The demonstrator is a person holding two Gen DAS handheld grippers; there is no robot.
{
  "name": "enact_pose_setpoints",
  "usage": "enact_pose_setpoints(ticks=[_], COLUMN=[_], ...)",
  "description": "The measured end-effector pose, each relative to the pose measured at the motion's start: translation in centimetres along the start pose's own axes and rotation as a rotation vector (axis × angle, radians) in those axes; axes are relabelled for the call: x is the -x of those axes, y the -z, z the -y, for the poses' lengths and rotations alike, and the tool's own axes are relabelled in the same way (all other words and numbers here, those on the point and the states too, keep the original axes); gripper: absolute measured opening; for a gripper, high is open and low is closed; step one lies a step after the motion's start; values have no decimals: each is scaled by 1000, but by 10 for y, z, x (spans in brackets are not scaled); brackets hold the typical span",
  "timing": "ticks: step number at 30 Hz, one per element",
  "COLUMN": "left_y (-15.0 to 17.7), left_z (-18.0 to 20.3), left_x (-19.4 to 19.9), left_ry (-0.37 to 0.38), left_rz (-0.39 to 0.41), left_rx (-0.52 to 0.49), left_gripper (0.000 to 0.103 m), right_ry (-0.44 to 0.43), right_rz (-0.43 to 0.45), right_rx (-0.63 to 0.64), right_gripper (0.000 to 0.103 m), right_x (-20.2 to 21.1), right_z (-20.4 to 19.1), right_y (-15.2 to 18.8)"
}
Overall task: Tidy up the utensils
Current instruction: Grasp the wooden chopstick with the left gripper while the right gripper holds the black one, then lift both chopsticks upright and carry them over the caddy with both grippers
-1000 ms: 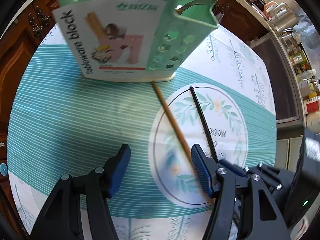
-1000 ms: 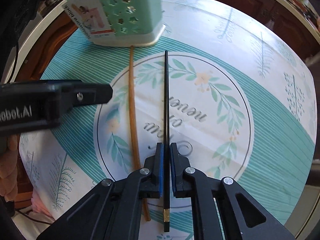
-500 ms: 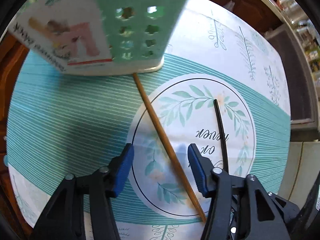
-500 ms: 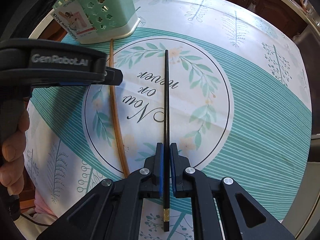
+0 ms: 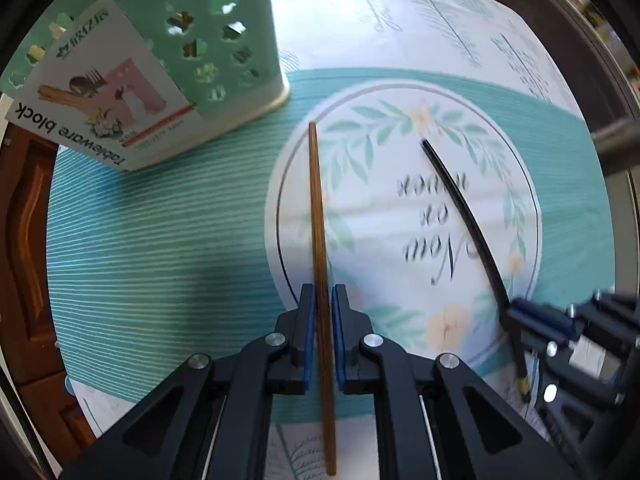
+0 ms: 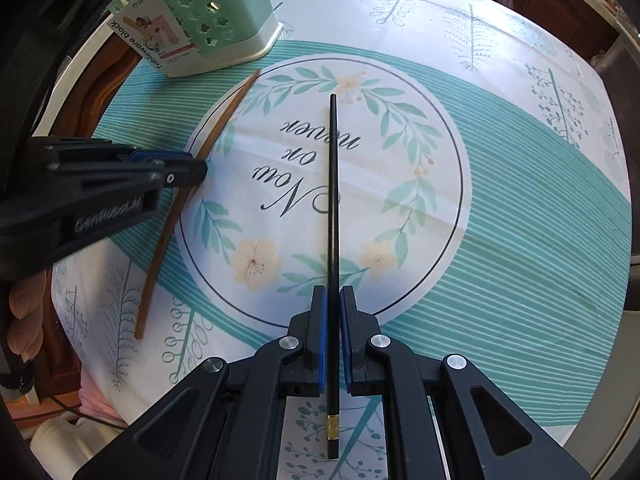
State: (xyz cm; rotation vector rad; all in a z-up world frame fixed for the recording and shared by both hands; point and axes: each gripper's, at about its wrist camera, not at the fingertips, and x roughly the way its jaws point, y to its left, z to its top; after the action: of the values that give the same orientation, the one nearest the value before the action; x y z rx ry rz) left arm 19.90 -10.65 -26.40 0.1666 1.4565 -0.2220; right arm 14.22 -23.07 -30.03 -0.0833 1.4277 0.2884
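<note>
Left tool (image 5: 321, 340) points down at the worktop (image 5: 160, 240), jaws closing, blue pads (image 5: 307, 336) tight on either side of the brown wooden chopstick (image 5: 318, 216), clamped on it. The stick runs straight out ahead between the pads, far tip near the base of the holder, near end sticking out behind the pads.

Right tool (image 6: 333, 340) also points down, jaws together and clamped on the black chopstick (image 6: 332, 200). Its gold-banded end pokes out behind the pads, and the tip reaches up over the leaf wreath print.

The two sticks sit well apart, each in its own tool, both over the round floral print with lettering on the teal-striped tablecloth (image 6: 520, 200).

Mint green utensil holder (image 5: 192, 40) stands upright at the far left of the cloth, flower-shaped cutouts in its walls, cardboard label reading "Tableware block" on one side, metal cutlery visible inside at the top. Fingers (image 6: 24, 308) of the person's hand show at the left edge of the right wrist view, below the left tool.
</note>
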Motion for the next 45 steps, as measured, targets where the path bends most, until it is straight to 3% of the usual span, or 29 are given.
enact_pose_setpoints(ticks=[3, 9, 13, 16, 22, 27, 29, 30, 36, 45], left_y=[13, 34, 40, 42, 13, -5, -7, -13, -10, 24], left_z=[-2, -6, -5, -7, -8, -6, -8, -5, -21, -35], left_x=[0, 2, 0, 0, -8, -7, -5, -5, 1, 40], left_ry=[24, -13, -16, -12, -10, -15, -9, -12, 59, 87], left_rz=[-26, -68, -83, -95, -126, -155, -159, -157, -109, 148], left_rx=[-37, -86, -67, -62, -39, -41, -42, -44, -31, -66], left_gripper=[6, 6, 6, 7, 13, 13, 11, 8, 4, 4], right_ry=[3, -24, -18, 4, 52, 92, 102, 110, 31, -153], right_rz=[-13, -45, -51, -47, -56, -67, -64, -67, -71, 113], right_rx=[-3, -54, -65, -66, -15, 29, 24, 22, 2, -74], right_gripper=[6, 7, 16, 28, 29, 23, 16, 7, 5, 5], right_x=[1, -6, -8, -9, -12, -13, -12, -12, -4, 32], right_z=[0, 5, 10, 10, -5, -15, -16, -15, -7, -8], right_y=[0, -18, -36, -49, -72, -77, -76, -76, -68, -48])
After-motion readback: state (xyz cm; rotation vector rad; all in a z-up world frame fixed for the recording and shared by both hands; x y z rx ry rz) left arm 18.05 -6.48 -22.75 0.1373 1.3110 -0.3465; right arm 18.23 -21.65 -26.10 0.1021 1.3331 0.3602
